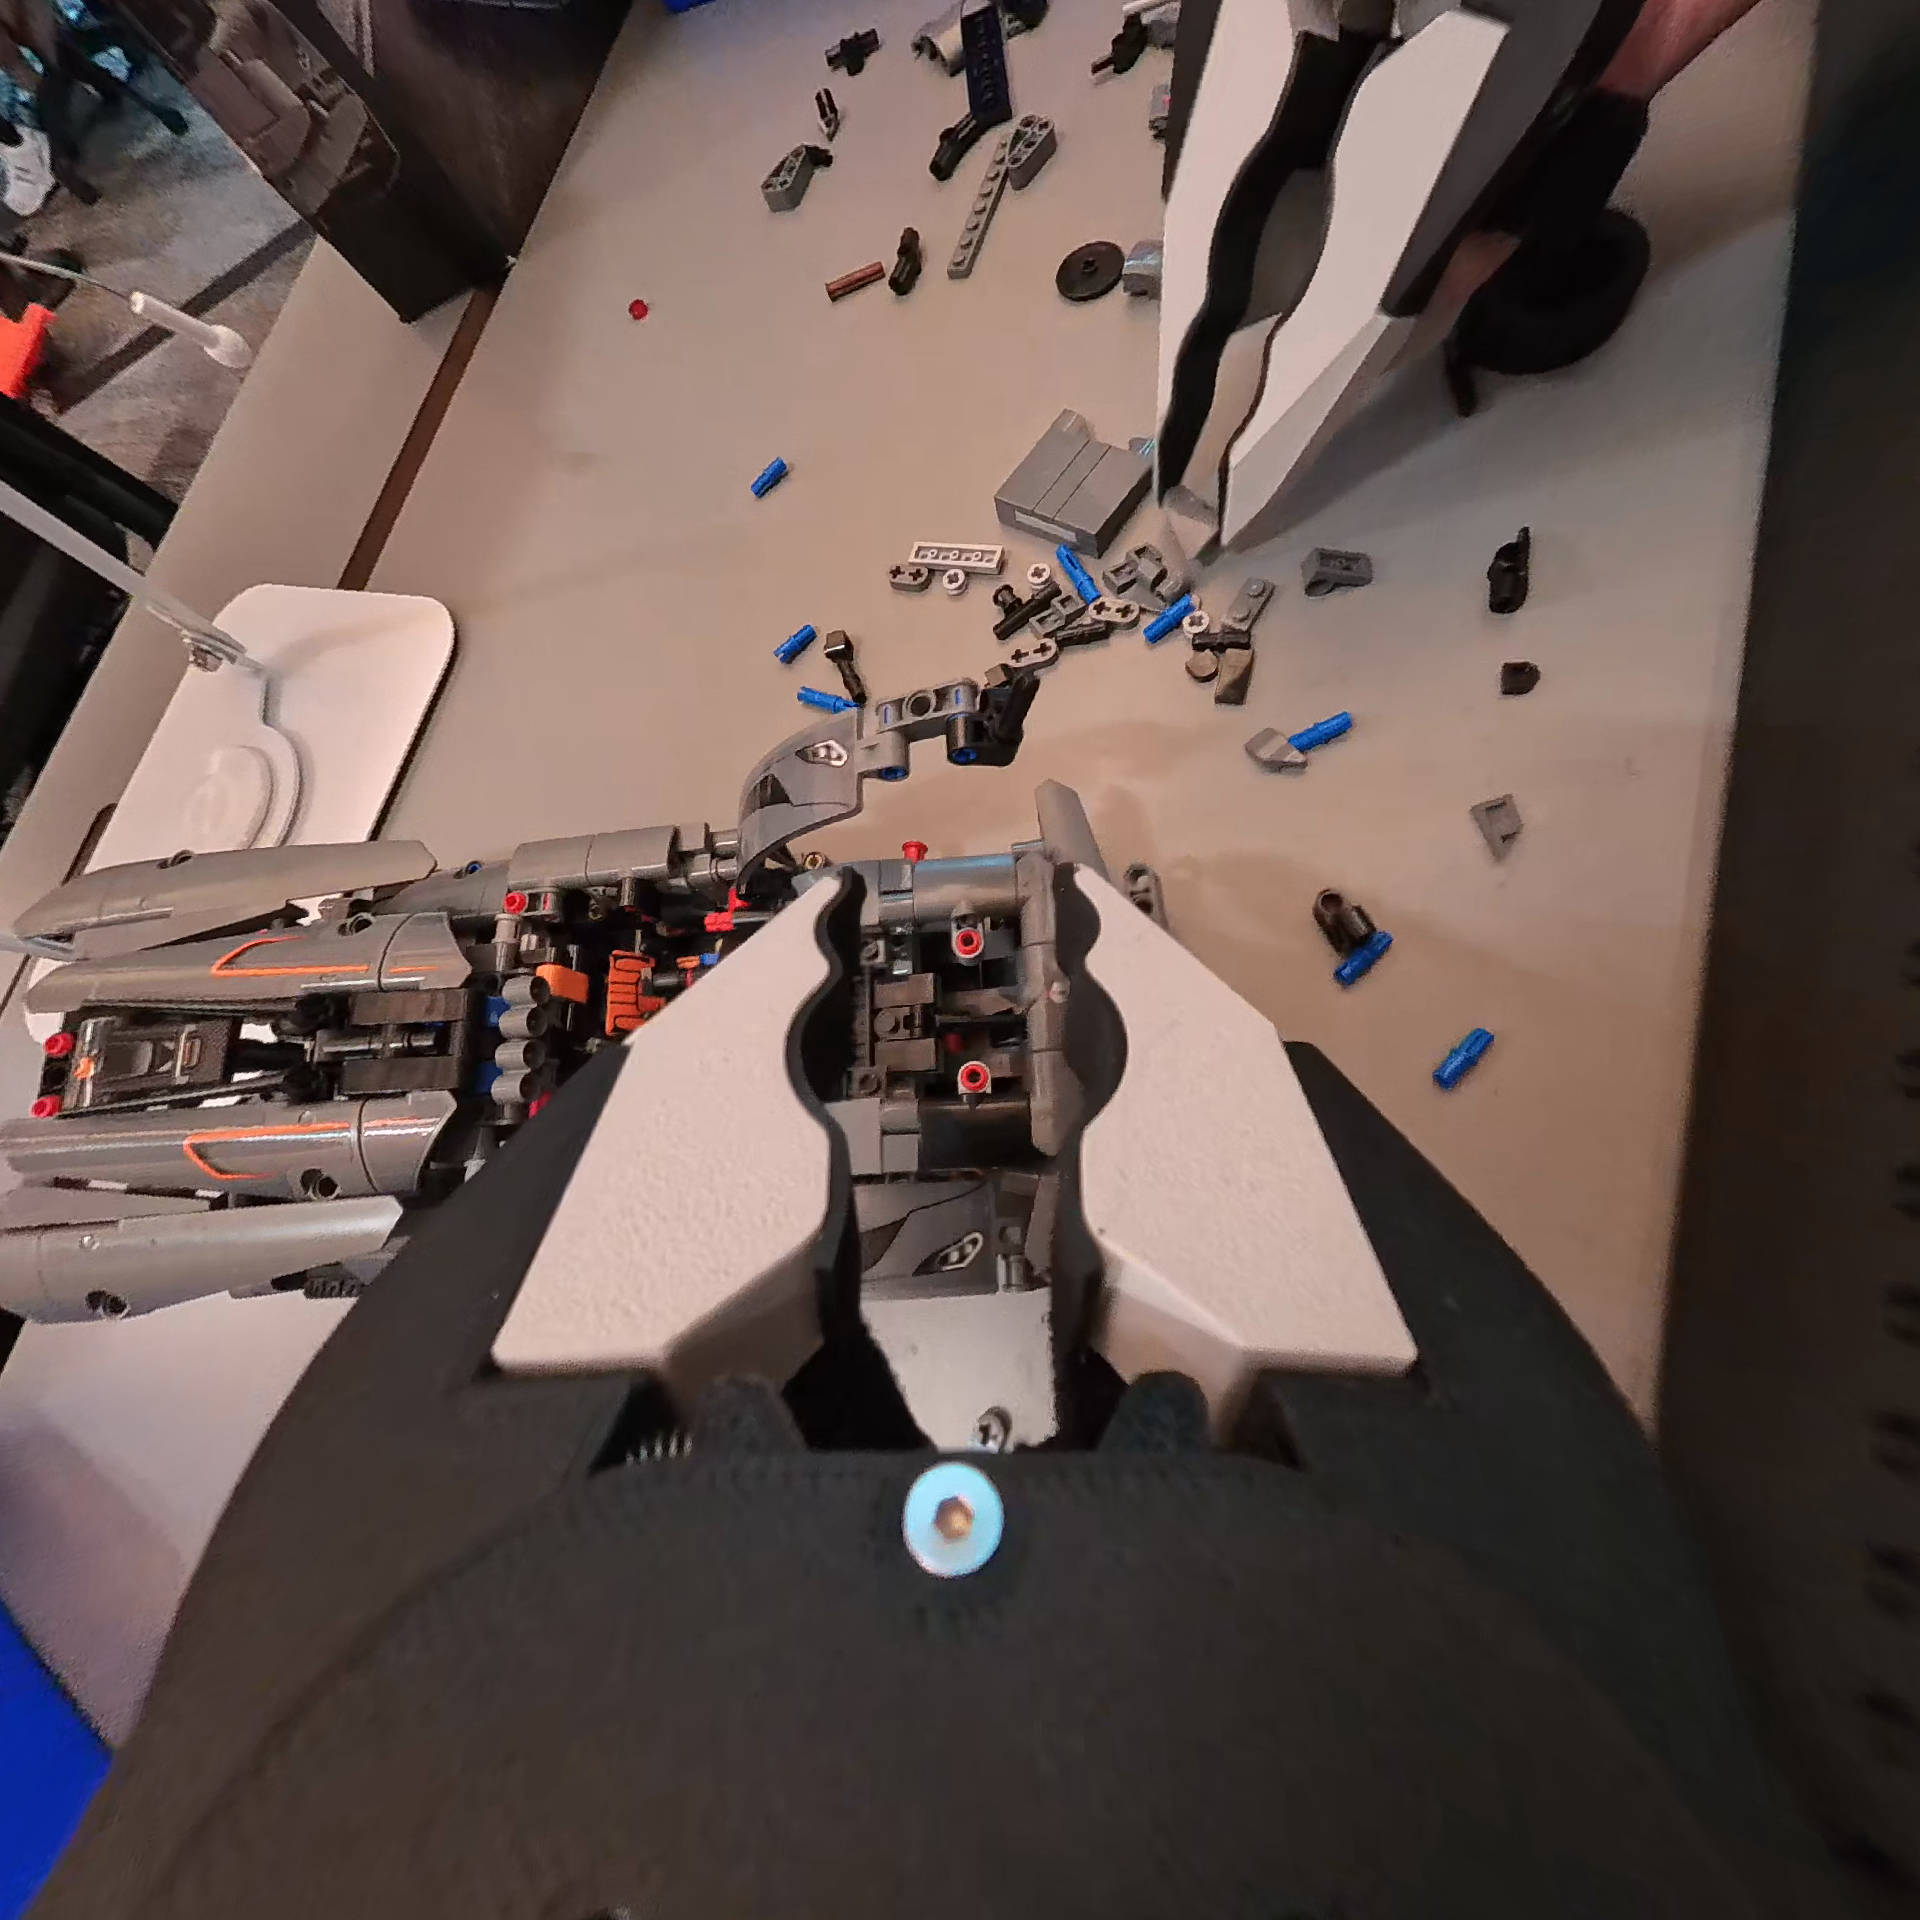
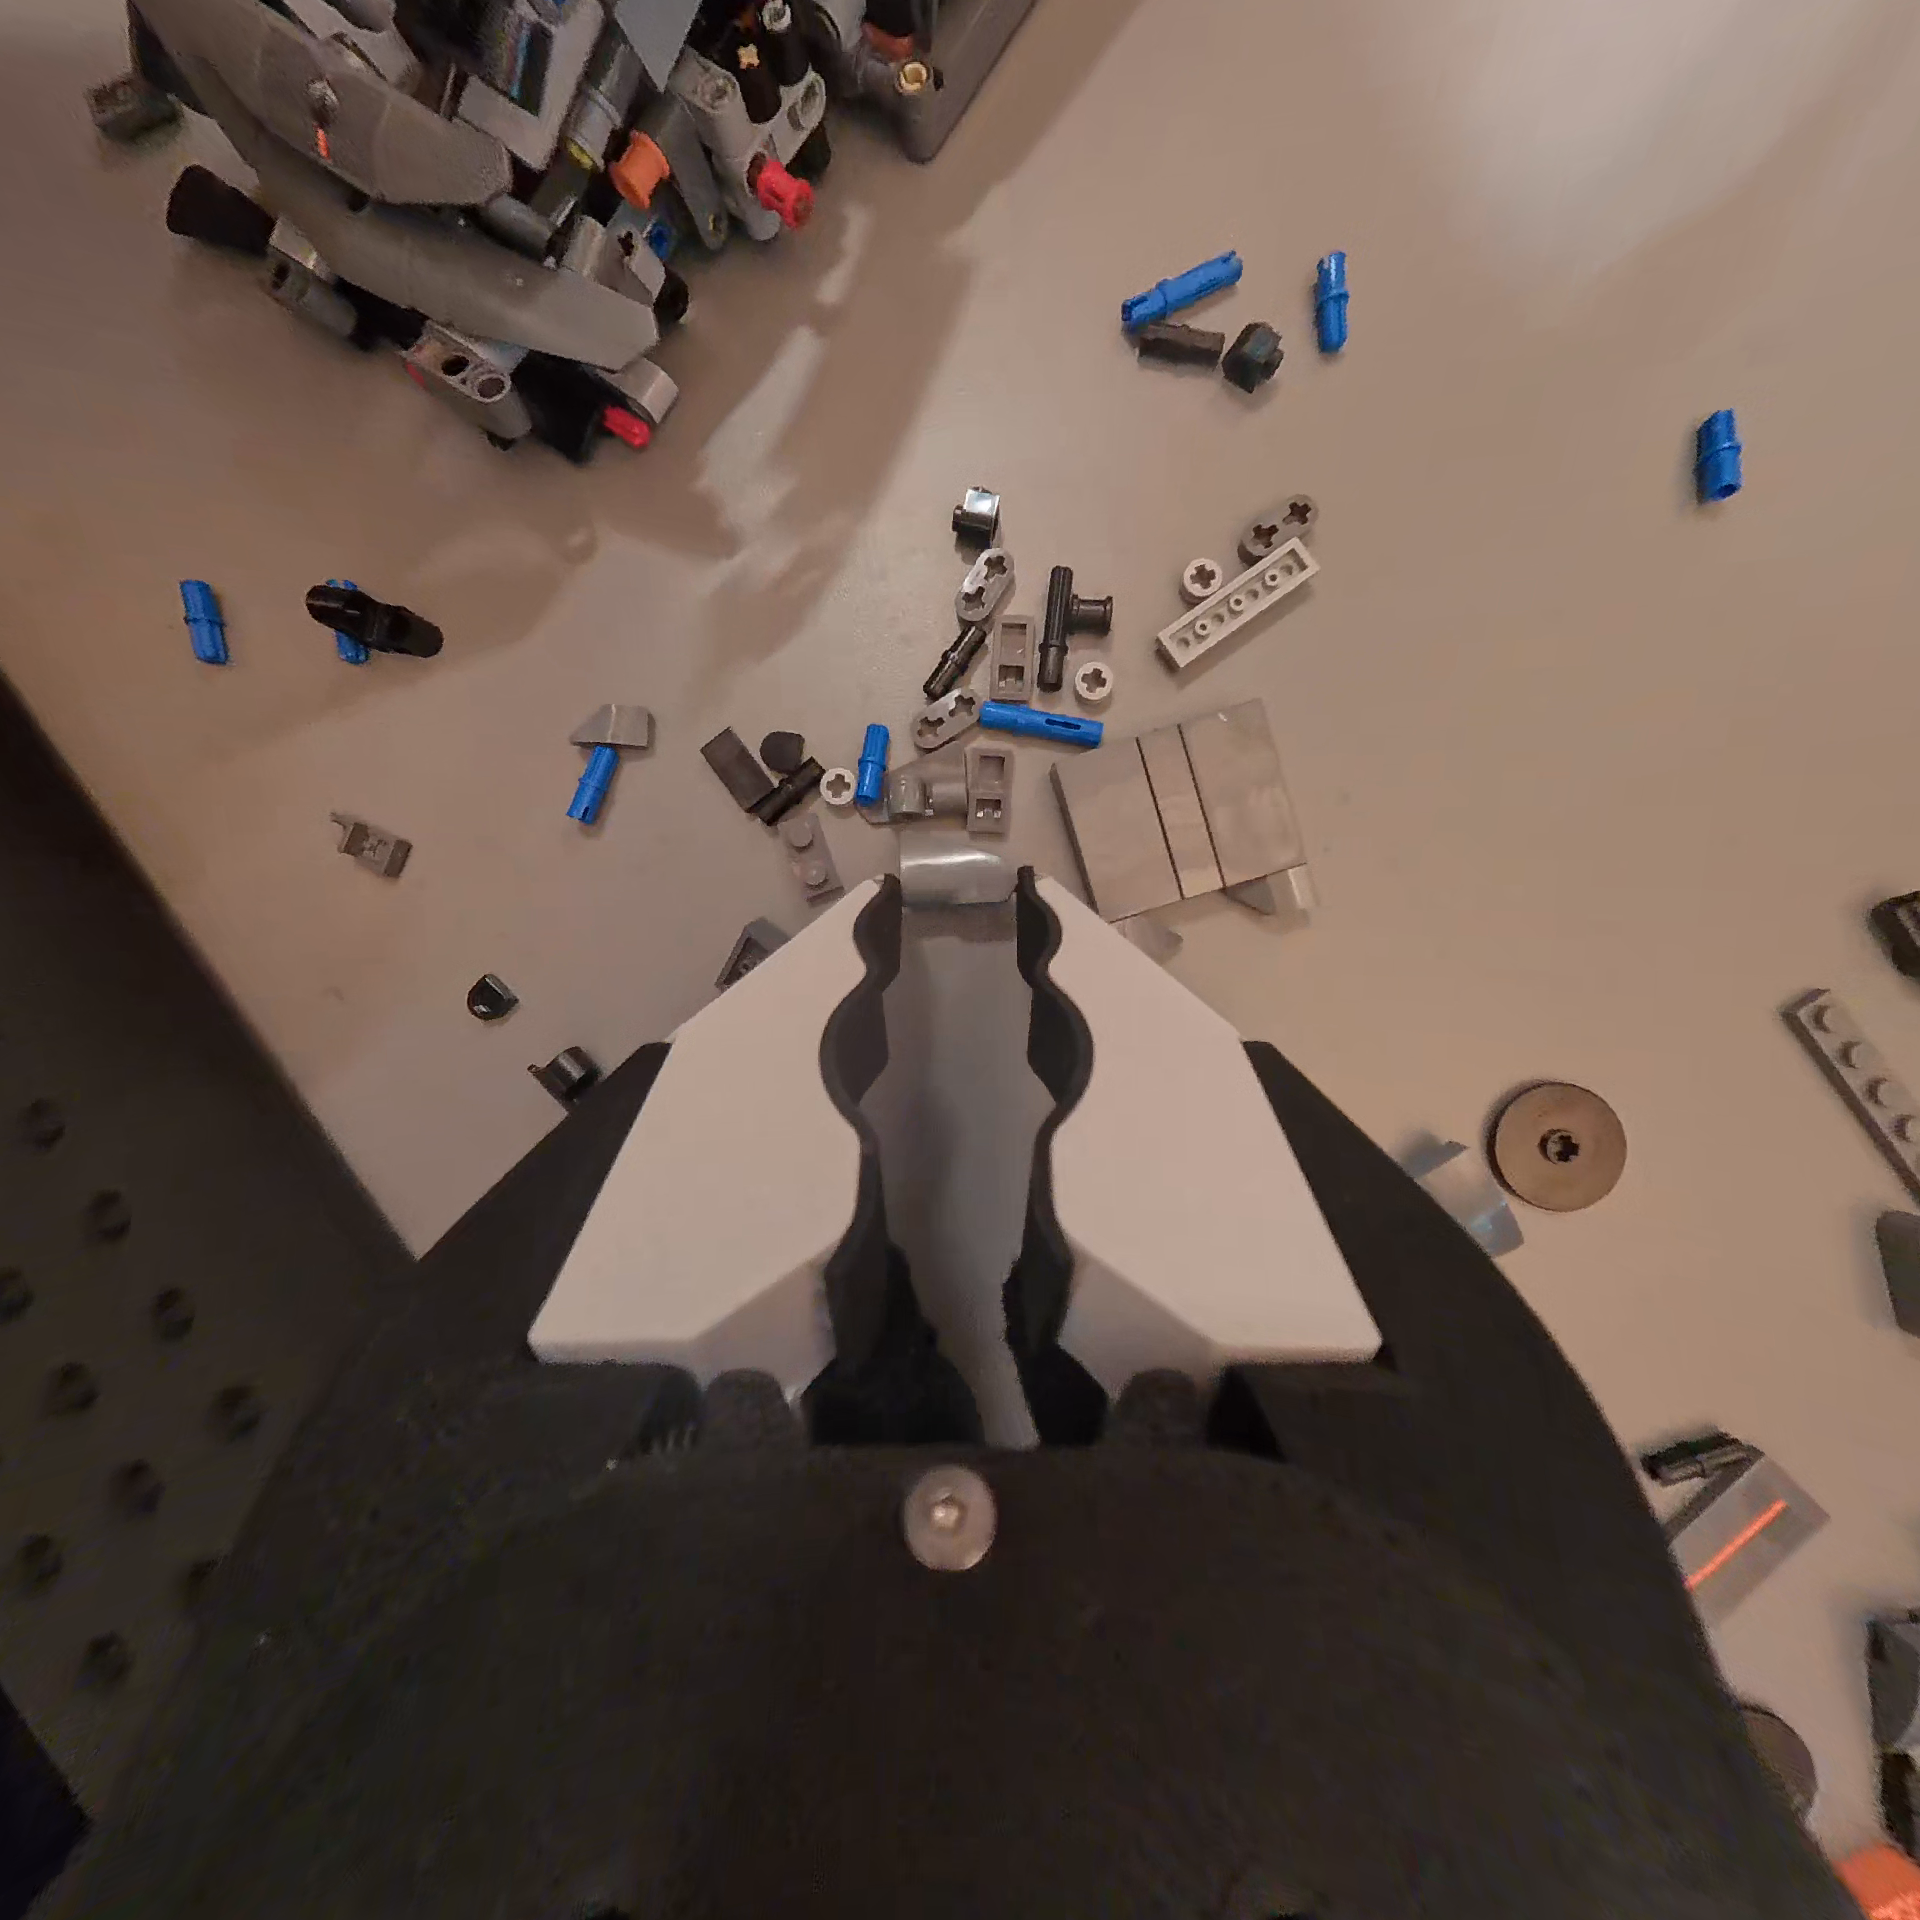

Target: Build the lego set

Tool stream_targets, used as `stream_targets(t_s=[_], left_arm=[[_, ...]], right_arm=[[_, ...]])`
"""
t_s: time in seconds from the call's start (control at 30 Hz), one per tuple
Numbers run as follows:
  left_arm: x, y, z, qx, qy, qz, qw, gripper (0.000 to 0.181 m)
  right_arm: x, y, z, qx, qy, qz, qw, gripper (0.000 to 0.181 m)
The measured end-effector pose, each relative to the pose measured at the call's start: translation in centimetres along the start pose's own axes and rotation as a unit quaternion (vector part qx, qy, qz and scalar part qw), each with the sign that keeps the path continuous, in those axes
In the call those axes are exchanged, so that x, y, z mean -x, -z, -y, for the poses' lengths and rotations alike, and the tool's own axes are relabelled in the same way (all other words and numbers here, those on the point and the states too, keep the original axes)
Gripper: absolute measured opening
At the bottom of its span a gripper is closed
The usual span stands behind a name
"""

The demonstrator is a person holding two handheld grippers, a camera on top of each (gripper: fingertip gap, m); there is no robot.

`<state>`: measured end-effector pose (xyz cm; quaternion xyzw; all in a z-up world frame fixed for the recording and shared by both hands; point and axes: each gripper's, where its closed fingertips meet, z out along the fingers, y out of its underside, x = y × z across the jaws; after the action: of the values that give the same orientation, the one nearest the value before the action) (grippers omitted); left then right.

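Observation:
A long grey lego car model (image 1: 312, 1039) with orange stripes lies on the pale table; its end also shows in the right wrist view (image 2: 468, 208). My left gripper (image 1: 956, 894) straddles the model's right end block, its jaws pressed against both sides. My right gripper (image 2: 956, 883) is shut on a small curved grey piece (image 2: 954, 868) at its fingertips, just above a heap of loose parts. The right gripper also shows in the left wrist view (image 1: 1195, 520), pointing down at the heap.
Blue pins (image 2: 1039, 724), black connectors and grey plates lie scattered. A grey slab block (image 2: 1184, 810) sits beside the heap. A black disc (image 2: 1555, 1146), a black tyre (image 1: 1558, 301), a white stand base (image 1: 312, 707) and a dark box (image 1: 416, 156) are around. A perforated black board (image 2: 104, 1247) borders the table. One gripper's finger ends stand about 15 cm off the other's.

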<state>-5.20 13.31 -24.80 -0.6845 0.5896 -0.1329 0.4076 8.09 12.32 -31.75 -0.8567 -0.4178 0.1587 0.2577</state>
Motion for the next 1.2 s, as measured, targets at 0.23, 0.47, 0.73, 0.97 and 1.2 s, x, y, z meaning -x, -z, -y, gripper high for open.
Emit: stream_targets(t_s=[0.23, 0.47, 0.73, 0.97, 1.2], left_arm=[[-0.9, -1.5, 0.7, -0.004, 0.015, -0.019, 1.0, 0.039], [-1.1, -3.1, 0.4, 0.024, 0.007, -0.014, 1.0, 0.03], [-0.7, -3.6, 0.4, 0.019, 0.015, -0.007, 1.0, 0.023], [-0.5, -3.2, 0.4, 0.012, 0.007, -0.008, 1.0, 0.022], [-0.7, -3.9, 0.6, 0.023, -0.02, 0.006, 1.0, 0.019]], right_arm=[[0.8, 2.6, 3.8, -0.047, 0.048, -0.002, 0.998, 0.02], [2.6, 3.3, 9.1, -0.096, 0.119, 0.046, 0.987, 0.02], [3.7, 2.2, 11.1, -0.172, 0.161, 0.099, 0.967, 0.02], [3.4, 1.6, 10.3, -0.194, 0.156, 0.125, 0.96, 0.02], [2.4, 1.1, 9.9, -0.184, 0.135, 0.118, 0.966, 0.02]])
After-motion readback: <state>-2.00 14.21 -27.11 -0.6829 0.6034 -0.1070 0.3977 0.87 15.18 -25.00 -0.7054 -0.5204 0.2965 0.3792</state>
